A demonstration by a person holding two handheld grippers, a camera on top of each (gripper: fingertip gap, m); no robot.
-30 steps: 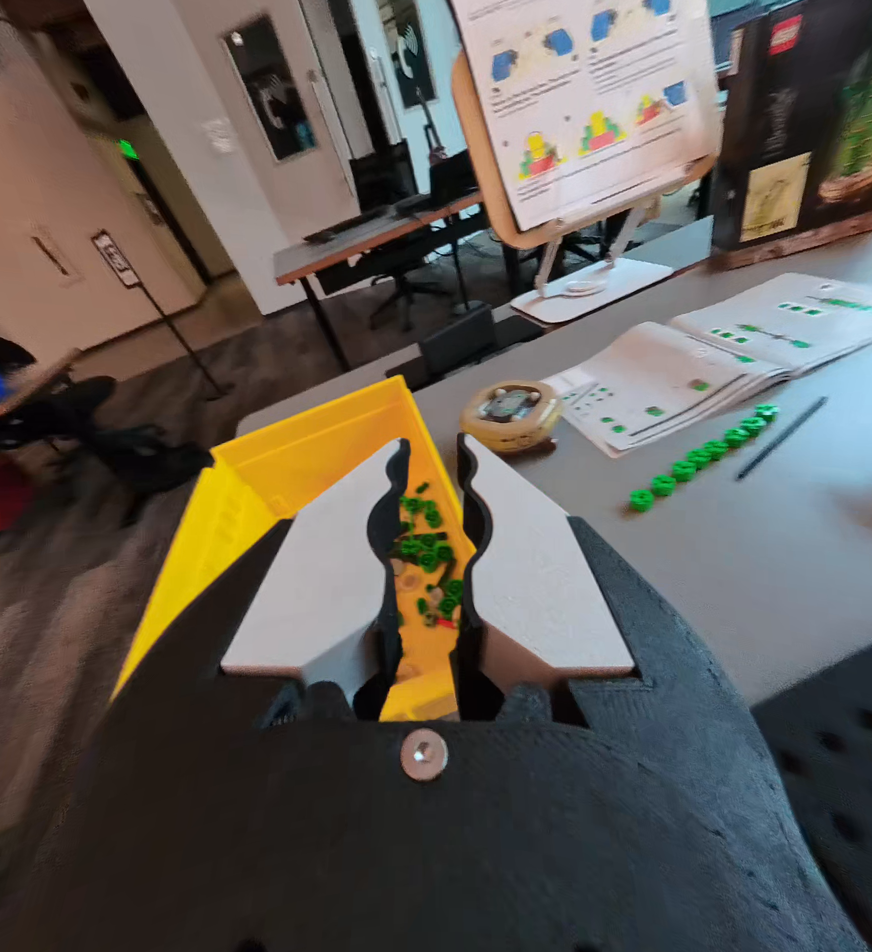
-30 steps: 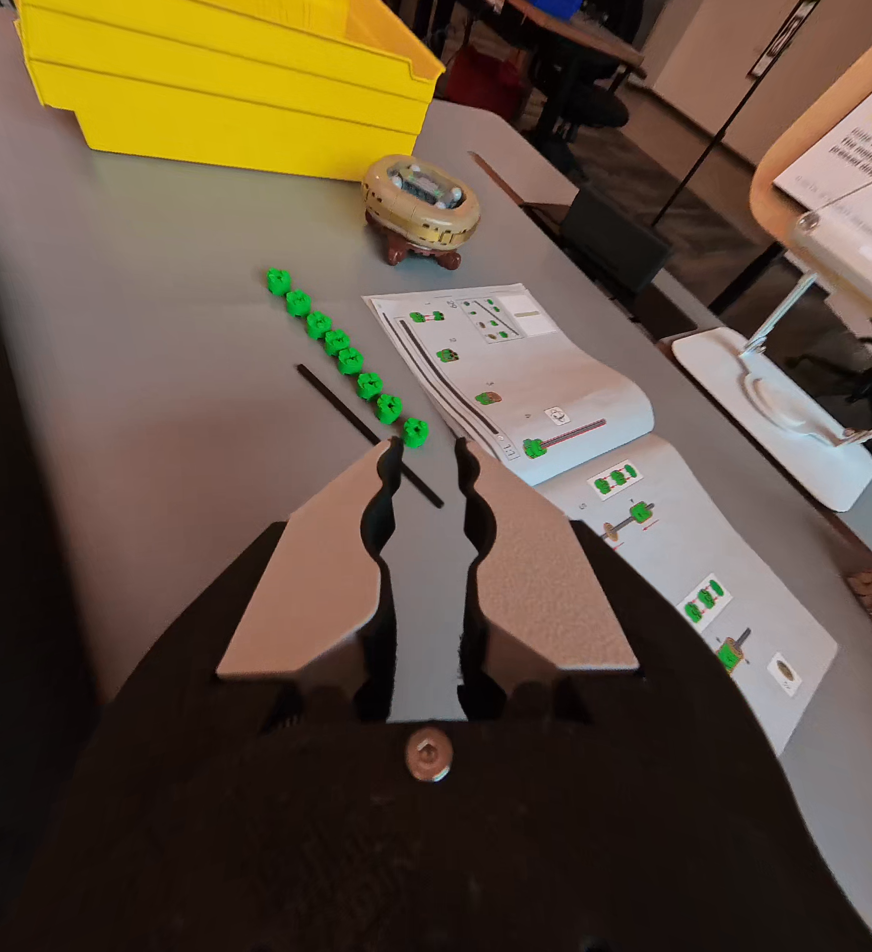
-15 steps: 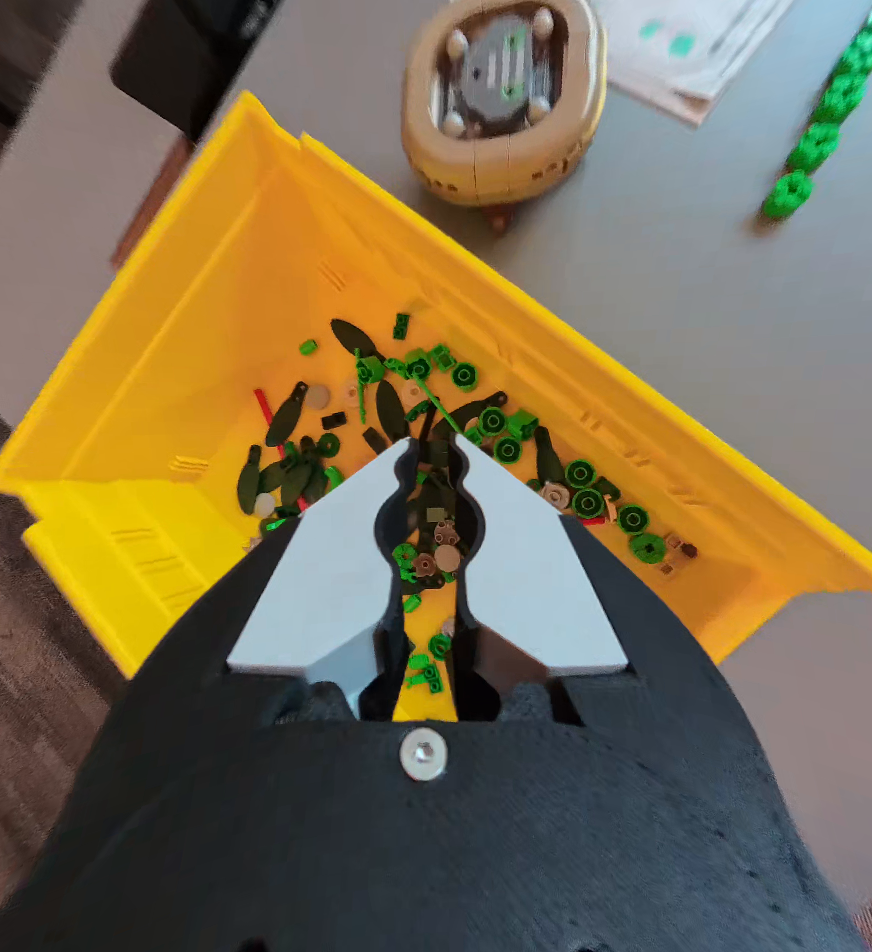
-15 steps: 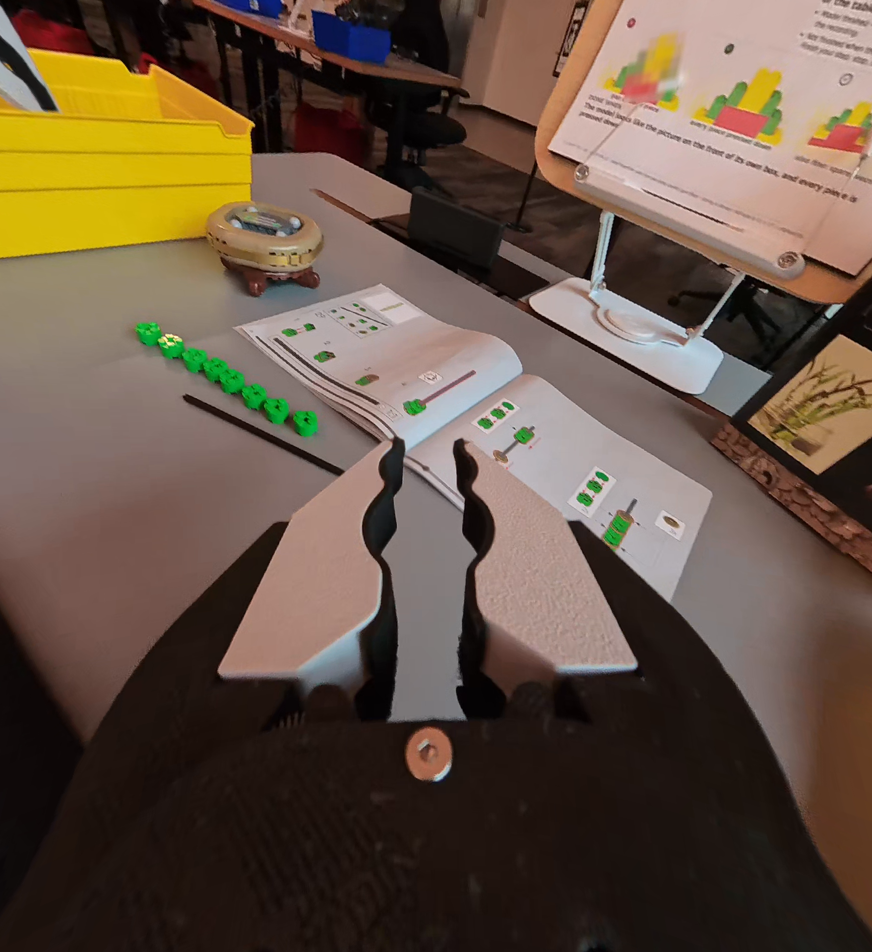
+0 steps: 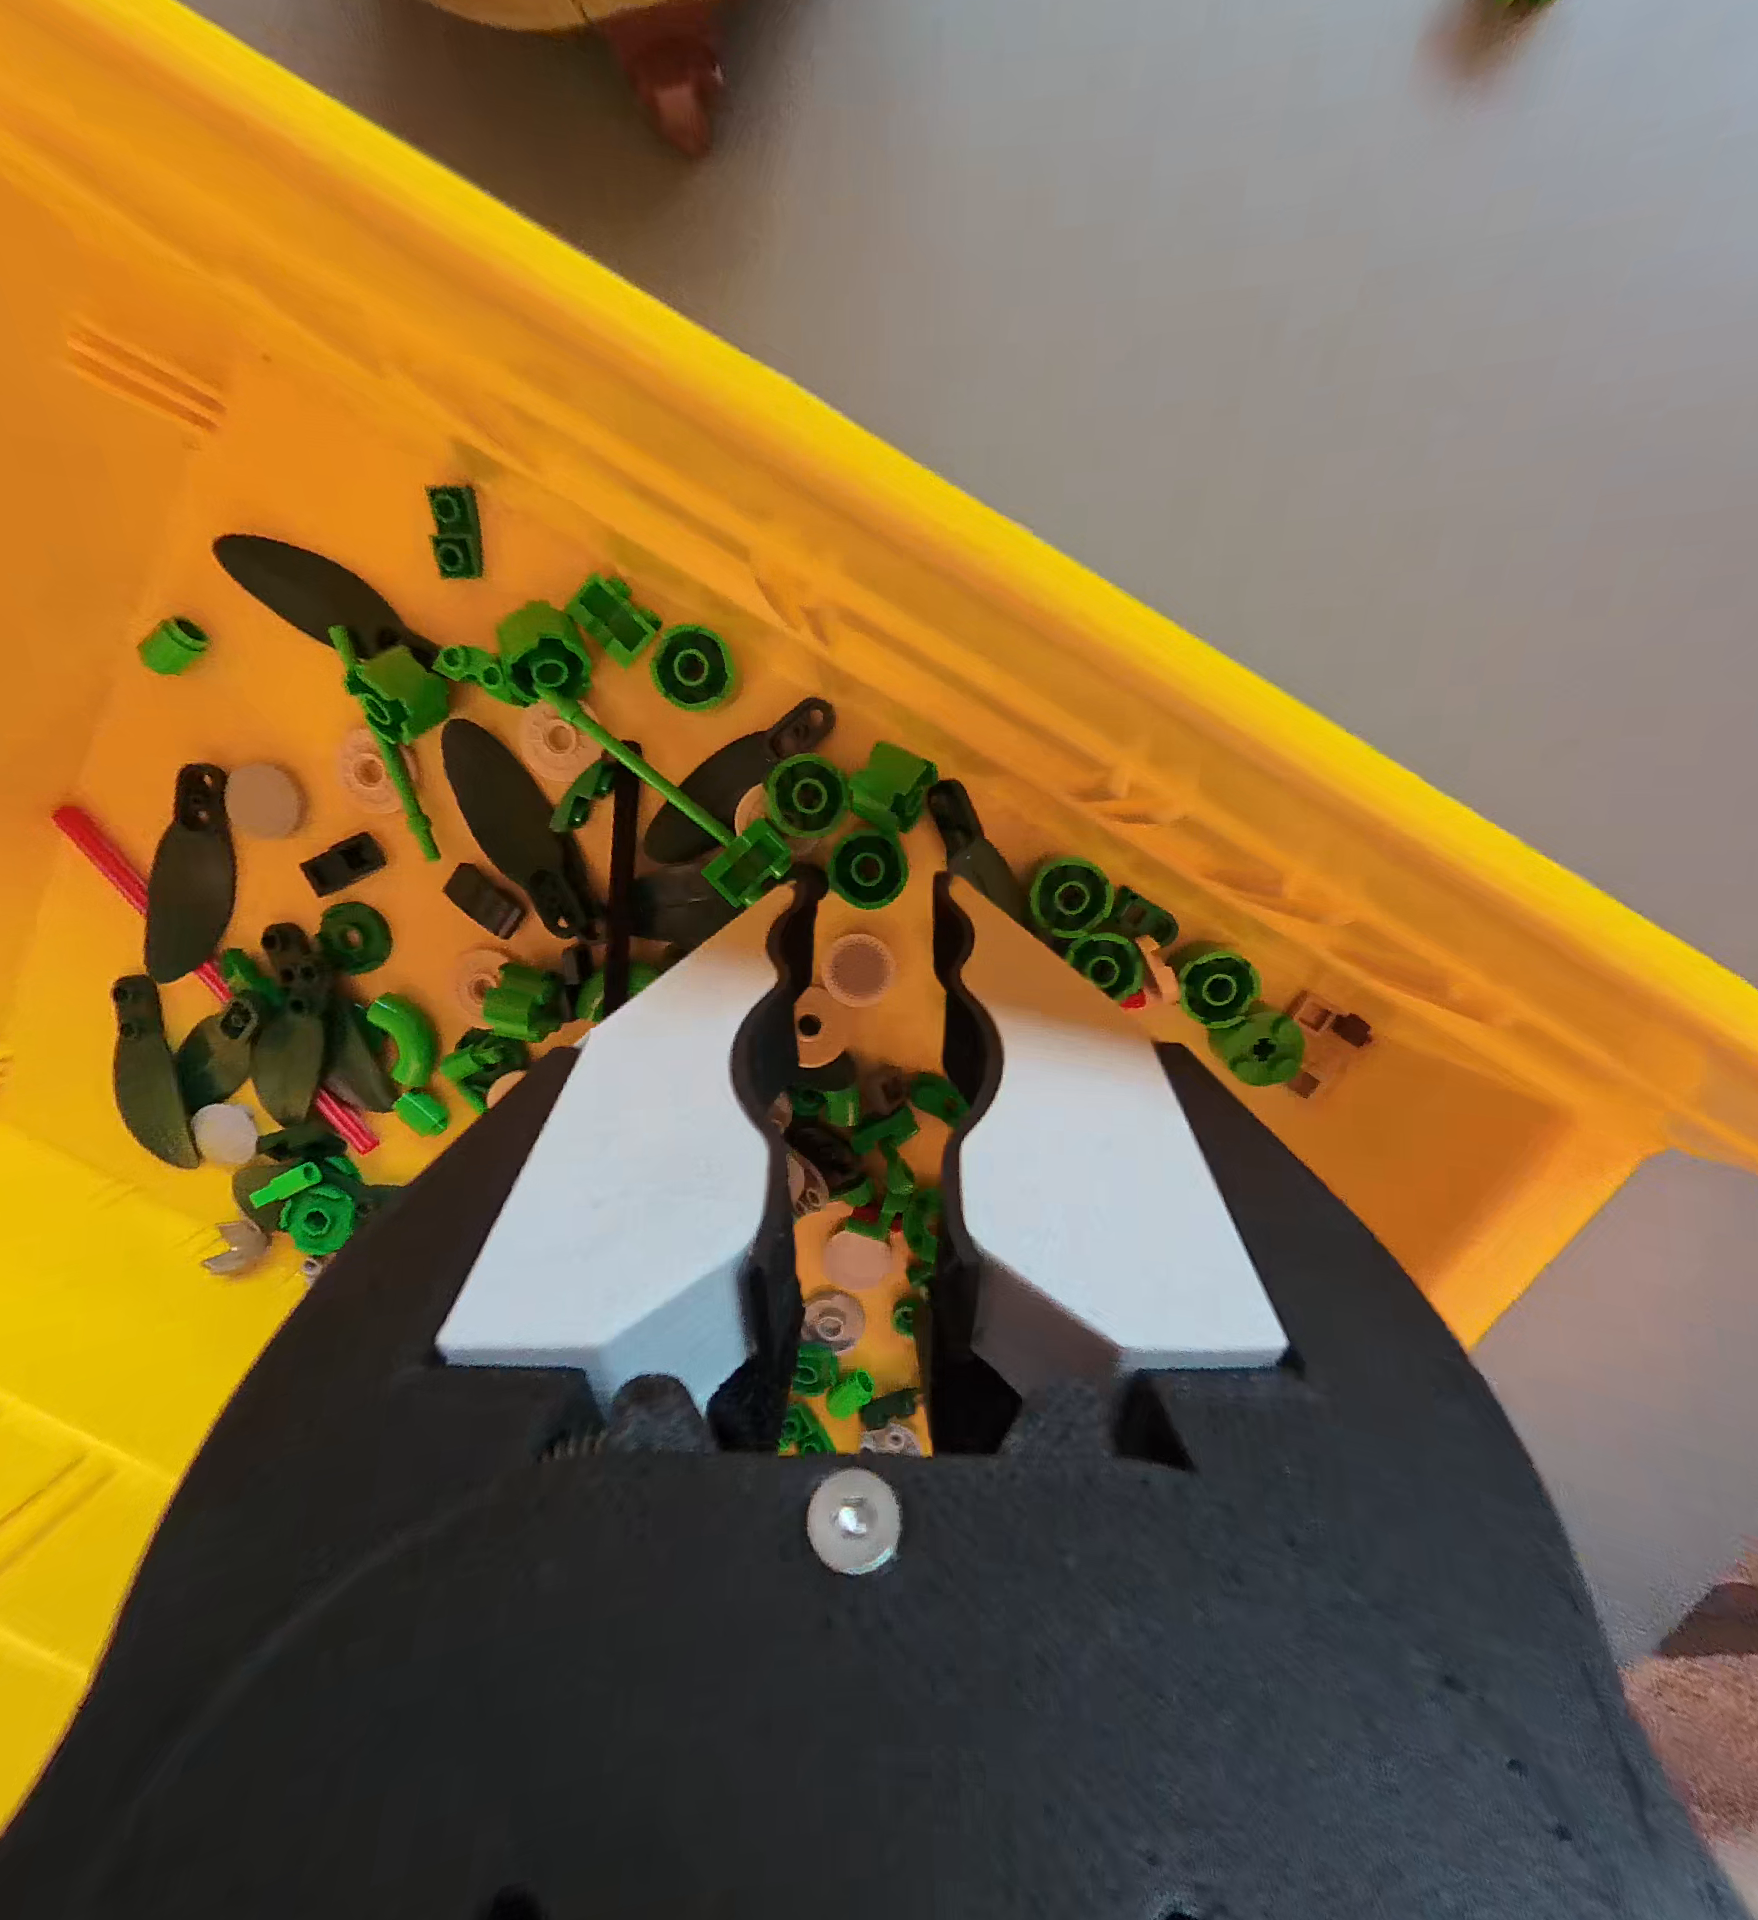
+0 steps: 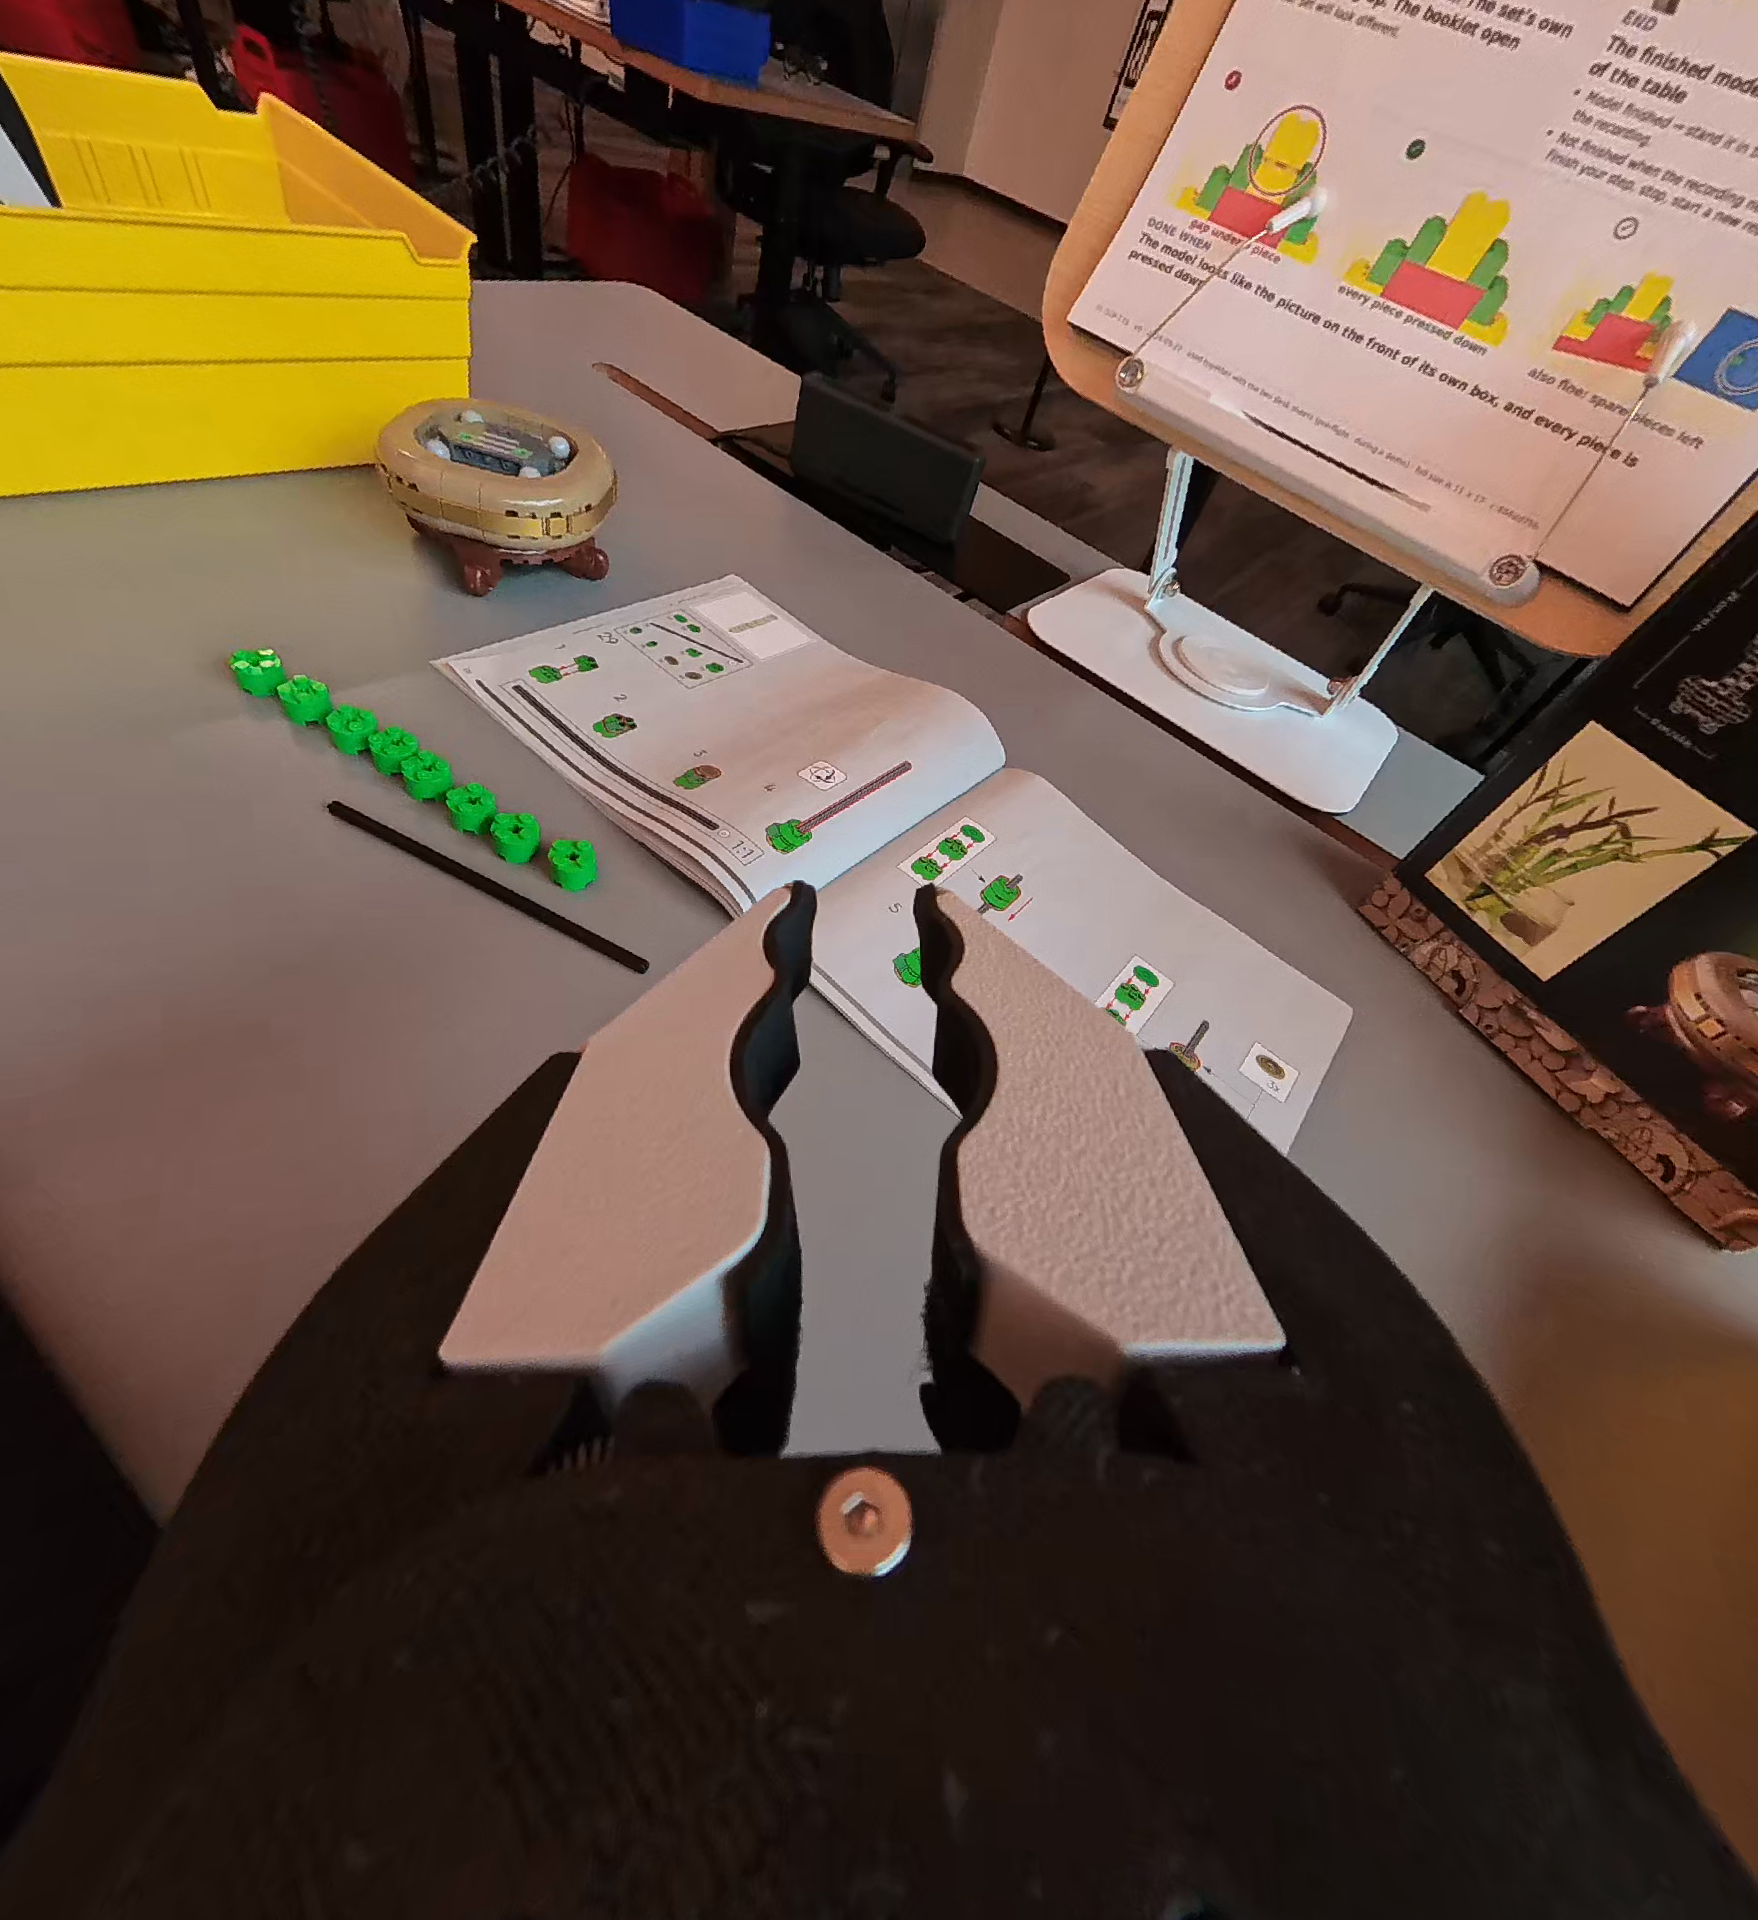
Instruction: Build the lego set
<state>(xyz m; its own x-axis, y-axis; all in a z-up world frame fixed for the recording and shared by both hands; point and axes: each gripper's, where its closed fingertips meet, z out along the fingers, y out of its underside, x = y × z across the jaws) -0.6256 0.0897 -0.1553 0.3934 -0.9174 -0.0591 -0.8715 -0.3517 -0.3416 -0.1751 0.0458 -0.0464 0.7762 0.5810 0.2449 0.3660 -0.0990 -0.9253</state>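
Left view: left gripper (image 5: 873,883) down inside yellow bin (image 5: 958,623), jaws narrowly parted, empty, over loose green pieces (image 5: 864,868) and a tan stud (image 5: 857,966).

Right view: right gripper (image 6: 862,902) narrowly parted, empty, above booklet (image 6: 854,748); green rounds (image 6: 407,758) in a row beside black rod (image 6: 485,886); tan pot (image 6: 496,488) near bin.

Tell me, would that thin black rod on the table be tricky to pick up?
Probably. The black rod lies flat on the smooth grey table, so fingers would likely struggle to get under it. It looks round, so a nudge may roll it. It seems straight and stiff, probably very light.
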